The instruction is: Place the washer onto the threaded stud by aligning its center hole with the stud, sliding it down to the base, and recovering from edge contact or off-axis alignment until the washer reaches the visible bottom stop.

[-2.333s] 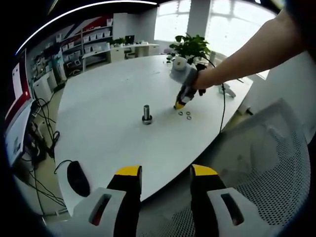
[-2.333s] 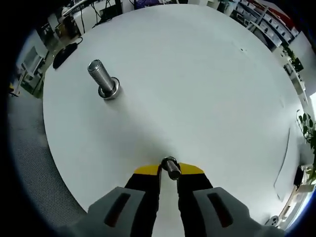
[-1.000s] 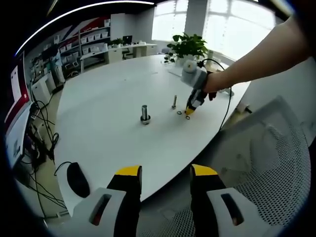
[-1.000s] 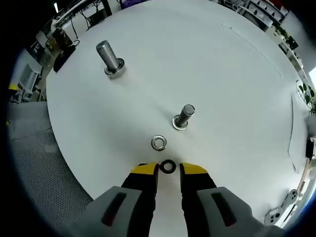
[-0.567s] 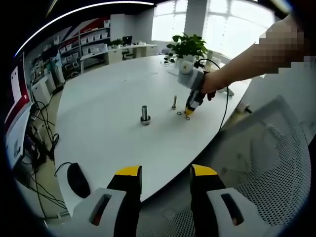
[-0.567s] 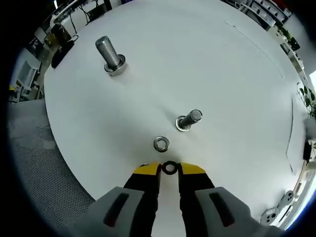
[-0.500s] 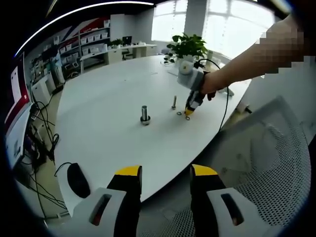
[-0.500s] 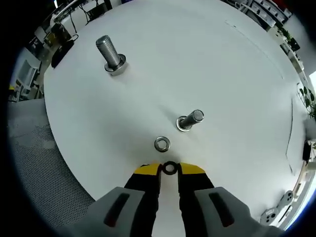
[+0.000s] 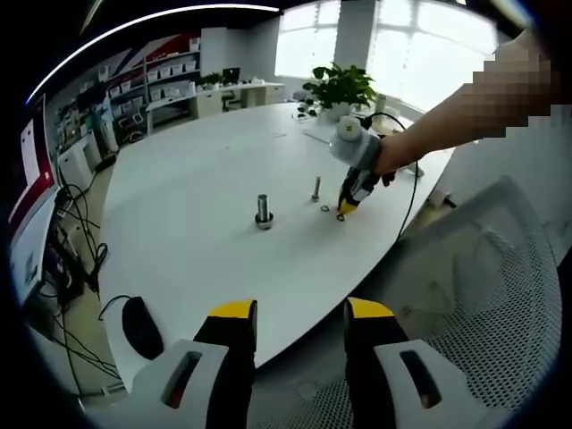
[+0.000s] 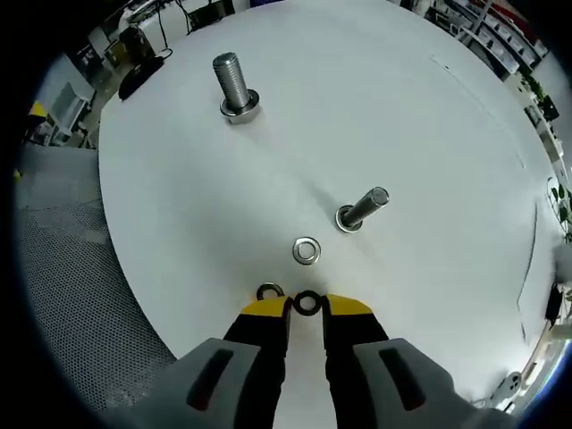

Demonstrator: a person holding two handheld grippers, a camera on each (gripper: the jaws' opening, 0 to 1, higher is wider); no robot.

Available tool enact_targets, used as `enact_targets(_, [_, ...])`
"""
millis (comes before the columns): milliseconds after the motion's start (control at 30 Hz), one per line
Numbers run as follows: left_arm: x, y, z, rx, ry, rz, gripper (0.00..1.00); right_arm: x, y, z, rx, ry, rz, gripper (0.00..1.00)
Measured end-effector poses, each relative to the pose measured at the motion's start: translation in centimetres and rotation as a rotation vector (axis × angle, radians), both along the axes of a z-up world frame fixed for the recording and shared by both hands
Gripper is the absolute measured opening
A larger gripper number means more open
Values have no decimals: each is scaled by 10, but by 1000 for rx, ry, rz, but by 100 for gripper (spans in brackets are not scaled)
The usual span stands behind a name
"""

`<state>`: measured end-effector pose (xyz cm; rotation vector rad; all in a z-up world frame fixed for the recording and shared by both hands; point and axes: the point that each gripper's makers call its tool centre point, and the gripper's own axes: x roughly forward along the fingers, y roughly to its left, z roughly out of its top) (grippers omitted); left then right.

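My right gripper [image 10: 307, 306] is shut on a small dark washer [image 10: 307, 303], pinched between its yellow tips just above the white table [image 10: 420, 116]. A silver washer [image 10: 306, 251] lies flat ahead of it, and another washer [image 10: 269, 291] rests by the left tip. A small stud [image 10: 362, 210] stands beyond them, leaning in this view, and a large threaded stud [image 10: 234, 87] stands farther off. In the left gripper view, my left gripper [image 9: 301, 313] hangs open and empty off the table's near edge. There the right gripper [image 9: 350, 200] is low beside the small stud [image 9: 315, 188], right of the large stud [image 9: 264, 210].
A black mouse [image 9: 141, 326] lies on the table's near left corner. A potted plant [image 9: 340, 85] stands at the far edge. A mesh chair [image 9: 474, 295] sits to the right of the table. A cable [image 9: 407, 192] trails from the right gripper over the edge.
The right jaws have closed on the dark washer. The right gripper view has shifted, and a washer beside the left tip has come into sight. My left gripper has stayed still.
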<state>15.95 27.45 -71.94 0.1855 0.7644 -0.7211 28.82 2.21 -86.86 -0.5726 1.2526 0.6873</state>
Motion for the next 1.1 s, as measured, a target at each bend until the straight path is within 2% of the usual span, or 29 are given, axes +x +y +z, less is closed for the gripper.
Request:
enact_targets(200, [0, -1, 0, -2, 1, -5, 37, 1, 0, -1, -36, 32, 32, 17])
enact_targets(400, [0, -2, 0, -3, 2, -10, 36, 1, -2, -1, -44, 51, -29, 15])
enact_targets(567, [-1, -2, 0, -6, 4, -13, 36, 0, -2, 0, -25, -2, -74, 15])
enact_targets(767, [-2, -3, 0, -9, 4, -21, 36, -3, 1, 1, -39, -87, -52, 15])
enact_targets(867, [-1, -3, 1, -11, 1, -18, 36, -1, 0, 1, -38, -97, -60, 15])
enact_targets(933, [-1, -3, 2, -14, 0, -16, 36, 0, -1, 1, -22, -102, -105, 15])
enact_targets(1033, [-2, -3, 0, -9, 4, -19, 36, 2, -2, 0, 41, -127, -206, 15])
enact_targets(1100, [-2, -3, 1, -9, 1, -18, 36, 1, -2, 2, 61, -143, -235, 15])
